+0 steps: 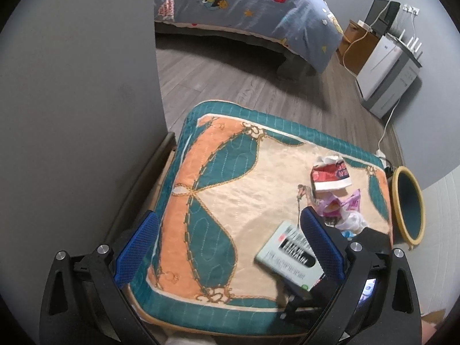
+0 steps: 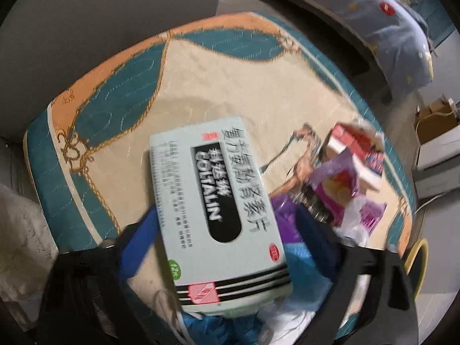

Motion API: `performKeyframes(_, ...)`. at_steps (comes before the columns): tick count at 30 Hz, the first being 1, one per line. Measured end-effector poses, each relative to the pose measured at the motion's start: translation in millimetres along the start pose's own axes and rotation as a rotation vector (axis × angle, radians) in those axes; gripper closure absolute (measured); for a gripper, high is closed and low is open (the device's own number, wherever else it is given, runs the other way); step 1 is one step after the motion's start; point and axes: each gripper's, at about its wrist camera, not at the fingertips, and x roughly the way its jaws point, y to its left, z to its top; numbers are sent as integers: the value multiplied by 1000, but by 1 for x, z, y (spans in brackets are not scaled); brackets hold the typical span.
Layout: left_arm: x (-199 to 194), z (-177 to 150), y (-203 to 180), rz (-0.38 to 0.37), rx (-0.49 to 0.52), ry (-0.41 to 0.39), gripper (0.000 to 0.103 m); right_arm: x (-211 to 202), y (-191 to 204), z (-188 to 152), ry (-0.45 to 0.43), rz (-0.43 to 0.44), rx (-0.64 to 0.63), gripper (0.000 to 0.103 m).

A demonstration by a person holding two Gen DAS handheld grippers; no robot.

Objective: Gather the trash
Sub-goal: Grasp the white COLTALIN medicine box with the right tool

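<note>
A pale green medicine box (image 2: pixel 218 201) lies on the teal and orange cushion (image 1: pixel 218 172). It sits between the blue fingers of my right gripper (image 2: pixel 227 212). The left pad (image 2: pixel 141 244) is at the box's edge; a gap shows on the right side, so the gripper is open. A red and white carton (image 1: pixel 330 175), a purple wrapper (image 1: pixel 342 204) and clear plastic (image 1: pixel 353 221) lie by the cushion's right edge. My left gripper (image 1: pixel 228 214) hovers open over the cushion's middle, holding nothing. The box (image 1: pixel 287 256) lies just left of its right finger.
A round bin with a yellow rim (image 1: pixel 408 204) stands on the floor right of the cushion. A grey wall (image 1: pixel 77 86) rises on the left. Beyond the wood floor are a bed (image 1: pixel 244 5) and a white appliance (image 1: pixel 385 77) with a cable.
</note>
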Motion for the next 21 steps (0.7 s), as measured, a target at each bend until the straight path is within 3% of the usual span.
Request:
performKeyframes(1,1,0,-1,-3,1,1,5,-2,-1,2,-9,-17,-4,31)
performKeyframes(5,1,0,-1,-17,-9,5,5,-7,-12,2,-11,55,52,31)
performKeyframes(11,2,-1,-7,-12,20,6,5,-30,-29,-1,-51,54,126,31)
performKeyframes(17,1,-5,-21,-11,80,-16,5,-82,-79,-17,-74,-11,276,31)
performKeyframes(21,1,-18,-47,-42,147,-46,5,-123,-120,-48,-93,-61,407,31)
